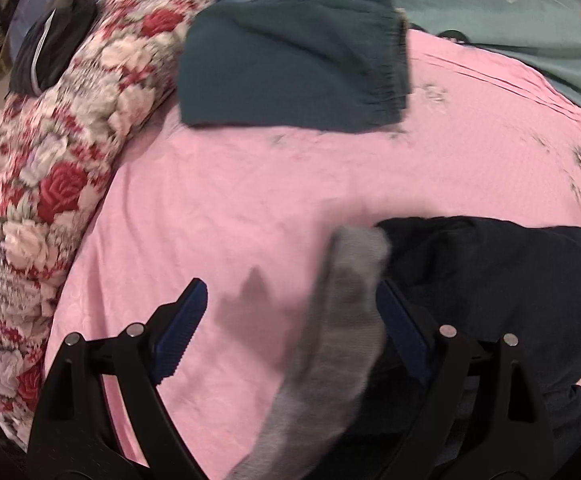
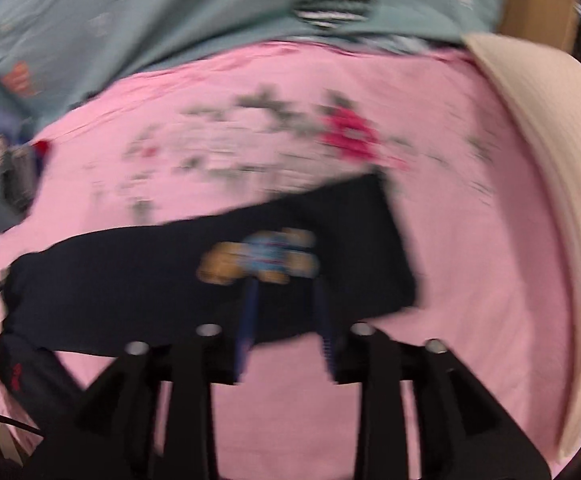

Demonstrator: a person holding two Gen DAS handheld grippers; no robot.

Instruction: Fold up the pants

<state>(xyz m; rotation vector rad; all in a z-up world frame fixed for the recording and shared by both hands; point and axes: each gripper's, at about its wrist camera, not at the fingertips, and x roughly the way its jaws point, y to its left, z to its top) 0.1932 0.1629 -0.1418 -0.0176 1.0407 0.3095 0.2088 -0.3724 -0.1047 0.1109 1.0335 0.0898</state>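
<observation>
The left tool (image 1: pixel 290 304) stands wide apart above the pink bedsheet (image 1: pixel 210 208), with a blurred grey cloth strip (image 1: pixel 342 312) hanging between its blue pads, gripped by neither. The right tool (image 2: pixel 286 320) is partly apart, nothing between its pads. Just beyond it the folded dark navy pants (image 2: pixel 170 280) with a colourful print lie flat on the bed. Farther off, folded dark teal pants (image 1: pixel 290 60) rest beside a rose-patterned floral quilt (image 1: pixel 62 160).
</observation>
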